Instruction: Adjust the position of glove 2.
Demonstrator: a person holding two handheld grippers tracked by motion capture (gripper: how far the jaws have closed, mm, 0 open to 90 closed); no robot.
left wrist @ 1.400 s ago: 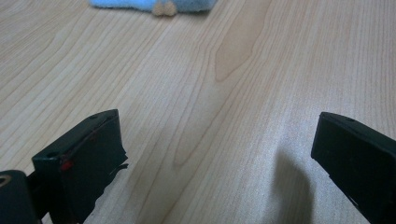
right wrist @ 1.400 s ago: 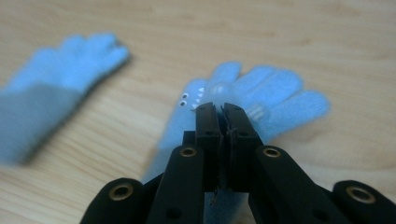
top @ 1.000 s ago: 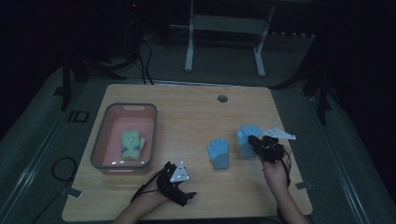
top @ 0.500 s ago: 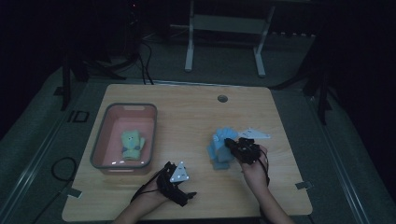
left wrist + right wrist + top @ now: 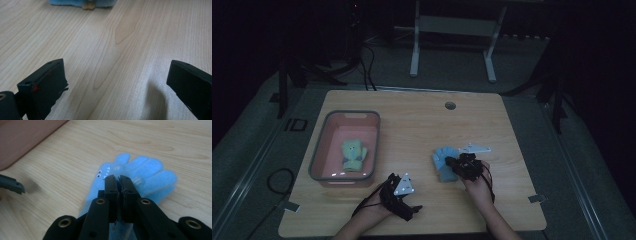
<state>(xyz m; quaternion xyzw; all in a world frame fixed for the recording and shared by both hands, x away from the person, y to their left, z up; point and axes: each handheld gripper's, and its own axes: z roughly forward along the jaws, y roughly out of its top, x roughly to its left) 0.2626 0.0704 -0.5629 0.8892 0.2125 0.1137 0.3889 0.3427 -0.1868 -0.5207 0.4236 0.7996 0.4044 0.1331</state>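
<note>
Black jaws, brass rivets, grey three-cornered plate

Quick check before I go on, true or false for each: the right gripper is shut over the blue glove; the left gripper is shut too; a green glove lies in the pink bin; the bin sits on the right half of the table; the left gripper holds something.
1. The right gripper is shut, over the fuzzy blue glove. True; whether it pinches the fabric I cannot tell.
2. The left gripper is shut. False: its jaws stand wide apart.
3. A green glove lies in the pink plastic bin. True.
4. The bin sits on the right half of the wooden table. False: it is on the left half.
5. The left gripper holds something. False: bare wood lies between its jaws.
</note>
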